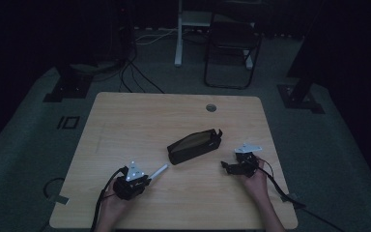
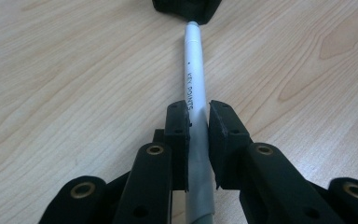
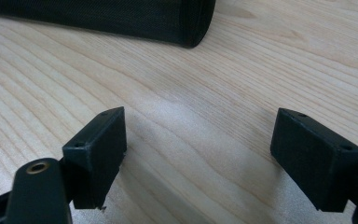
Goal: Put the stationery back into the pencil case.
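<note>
pen (image 2: 193, 70) clamped in left tool (image 1: 147, 180), lower left of centre, axis pointing up-right at pouch (image 1: 193, 145) | pouch mid-frame on tabletop (image 1: 125, 121), left tool nearer | right tool (image 3: 198, 158) apart, empty, lower right

We count one white pen (image 2: 193, 79), clamped between the jaws of the left gripper (image 2: 198, 140). We count one black pouch (image 1: 193, 145), lying just ahead of the pen's tip and beyond the right gripper (image 3: 198, 154). That makes two grippers, and we see one wooden table (image 1: 125, 121) under them.
</note>
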### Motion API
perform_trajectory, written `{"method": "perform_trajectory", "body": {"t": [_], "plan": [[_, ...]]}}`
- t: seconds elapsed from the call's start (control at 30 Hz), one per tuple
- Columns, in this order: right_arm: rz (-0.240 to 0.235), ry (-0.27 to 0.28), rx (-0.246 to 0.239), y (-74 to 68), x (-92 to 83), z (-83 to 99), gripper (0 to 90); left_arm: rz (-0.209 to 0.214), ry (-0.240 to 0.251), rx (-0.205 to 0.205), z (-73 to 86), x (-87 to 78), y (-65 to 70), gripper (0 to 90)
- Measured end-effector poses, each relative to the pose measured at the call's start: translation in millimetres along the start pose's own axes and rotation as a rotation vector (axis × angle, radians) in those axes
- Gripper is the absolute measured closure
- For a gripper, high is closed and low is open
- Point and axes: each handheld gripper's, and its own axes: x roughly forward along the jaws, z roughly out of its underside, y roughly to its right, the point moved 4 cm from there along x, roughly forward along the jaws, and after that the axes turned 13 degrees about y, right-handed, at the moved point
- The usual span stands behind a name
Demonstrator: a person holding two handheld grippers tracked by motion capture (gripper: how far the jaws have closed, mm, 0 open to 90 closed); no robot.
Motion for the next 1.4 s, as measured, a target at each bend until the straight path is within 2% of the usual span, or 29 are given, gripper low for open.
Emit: {"method": "perform_trajectory", "body": {"t": [0.5, 1.0, 1.4], "plan": [[0.000, 0.000, 0.000, 0.0, 0.0, 0.0, 18.2, 0.004, 0.032, 0.005, -8.6, -10.3, -2.1, 78.8], [0.000, 0.000, 0.000, 0.0, 0.0, 0.0, 18.2, 0.010, 0.070, 0.037, -24.7, -21.1, -3.4, 78.8], [0.000, 0.000, 0.000, 0.0, 0.0, 0.0, 18.2, 0.004, 0.089, 0.079, -41.6, -31.6, -5.3, 78.8]]}}
